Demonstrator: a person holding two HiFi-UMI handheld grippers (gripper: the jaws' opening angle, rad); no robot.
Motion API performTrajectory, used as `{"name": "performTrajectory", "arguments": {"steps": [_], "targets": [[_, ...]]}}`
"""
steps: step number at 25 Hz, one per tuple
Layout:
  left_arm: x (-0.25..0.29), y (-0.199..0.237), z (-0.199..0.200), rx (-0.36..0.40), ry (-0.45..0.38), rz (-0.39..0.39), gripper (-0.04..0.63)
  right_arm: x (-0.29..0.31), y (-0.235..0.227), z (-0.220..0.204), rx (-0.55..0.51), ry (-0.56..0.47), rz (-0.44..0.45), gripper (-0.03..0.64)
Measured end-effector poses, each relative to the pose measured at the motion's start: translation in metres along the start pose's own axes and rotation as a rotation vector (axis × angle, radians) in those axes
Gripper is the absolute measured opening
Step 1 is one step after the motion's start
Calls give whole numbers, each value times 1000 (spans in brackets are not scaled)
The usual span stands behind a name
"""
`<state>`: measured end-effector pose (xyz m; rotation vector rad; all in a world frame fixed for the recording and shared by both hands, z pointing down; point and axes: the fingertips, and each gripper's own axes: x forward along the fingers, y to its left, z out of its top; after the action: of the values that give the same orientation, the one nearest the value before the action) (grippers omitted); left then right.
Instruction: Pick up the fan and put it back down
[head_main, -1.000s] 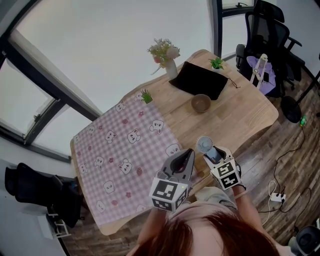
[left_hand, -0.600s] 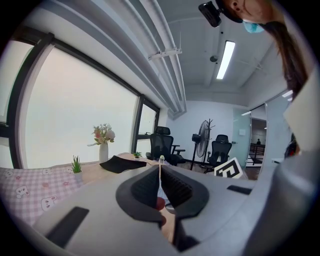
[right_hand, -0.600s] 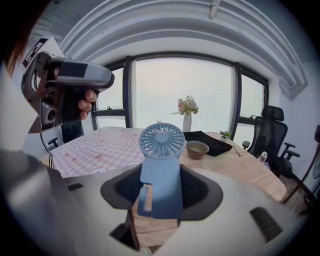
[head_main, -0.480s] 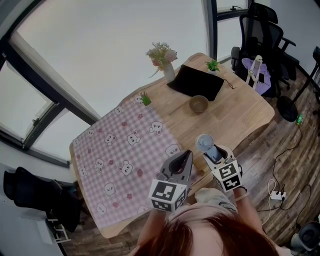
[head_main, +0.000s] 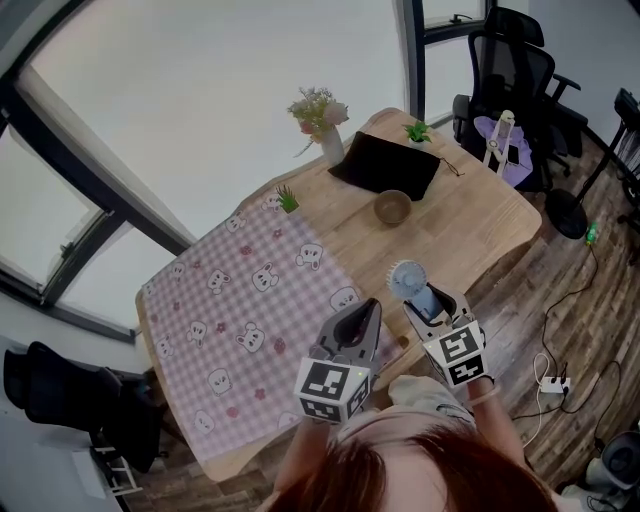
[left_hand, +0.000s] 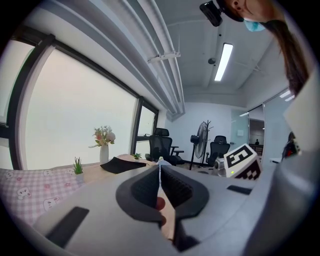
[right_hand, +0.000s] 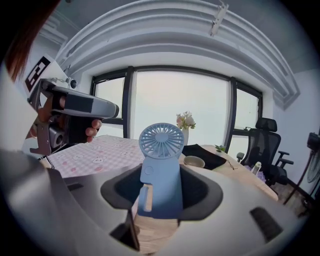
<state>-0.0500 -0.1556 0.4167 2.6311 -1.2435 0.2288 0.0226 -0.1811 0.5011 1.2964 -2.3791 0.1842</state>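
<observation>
Wooden table (head_main: 470, 225) with pink checked cloth (head_main: 240, 320), flower vase (head_main: 331, 148), bowl (head_main: 391, 207), black mat (head_main: 385, 165)

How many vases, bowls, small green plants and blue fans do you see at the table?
vase: 1
bowl: 1
small green plants: 2
blue fan: 1
total: 5
</observation>
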Motion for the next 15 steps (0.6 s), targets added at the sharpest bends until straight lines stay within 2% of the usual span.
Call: {"name": "performTrajectory", "arguments": {"steps": [15], "targets": [[-23, -5, 0, 5, -18, -19, 14, -43, 18, 43, -6, -114, -48, 213]]}}
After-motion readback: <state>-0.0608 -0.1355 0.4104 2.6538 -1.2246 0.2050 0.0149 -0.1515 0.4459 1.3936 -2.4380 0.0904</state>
